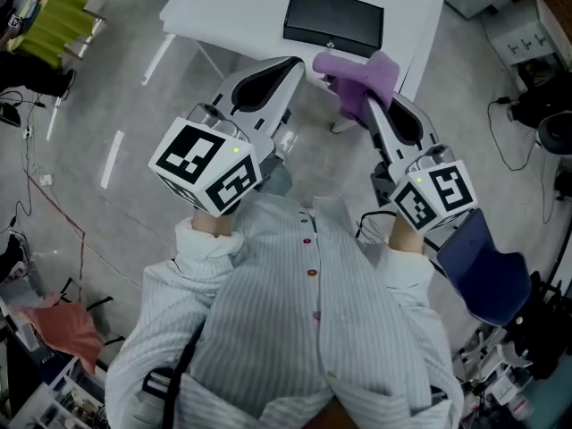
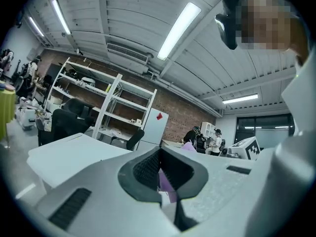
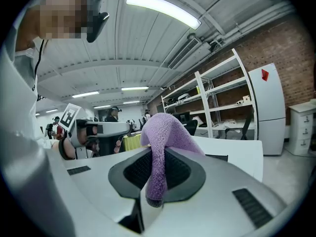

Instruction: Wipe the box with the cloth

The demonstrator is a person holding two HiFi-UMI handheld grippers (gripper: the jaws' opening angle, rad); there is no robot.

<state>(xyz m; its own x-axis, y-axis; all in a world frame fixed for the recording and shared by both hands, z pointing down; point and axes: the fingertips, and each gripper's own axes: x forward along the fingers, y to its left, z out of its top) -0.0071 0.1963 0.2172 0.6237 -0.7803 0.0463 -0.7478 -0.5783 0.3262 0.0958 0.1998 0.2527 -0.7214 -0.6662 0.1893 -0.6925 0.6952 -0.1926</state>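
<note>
Nearest on the head view is the striped shirt of the person wearing the rig, both forearms raised toward the white table. The L gripper sits just short of the table's near edge. In the left gripper view its jaws are drawn together with only a thin slit left, and a sliver of purple shows in that slit — can't tell if it's nipped or just seen through.

The R gripper is beside it, also on the near side of the table. Its jaws are clamped on the purple cloth. In the right gripper view the cloth humps over the jaw tips and one fold hangs down between the pads. The cloth's free end reaches toward the L gripper's tip and hangs over the table's near edge.

The black box lies flat on the table, lid down, just beyond the cloth. Can't tell if they touch.

Farther off, past the table, the gripper views show metal shelves, a brick wall, a dark office chair and a few people standing. A yellow-green bundle sits on the floor well to the table's left.
</note>
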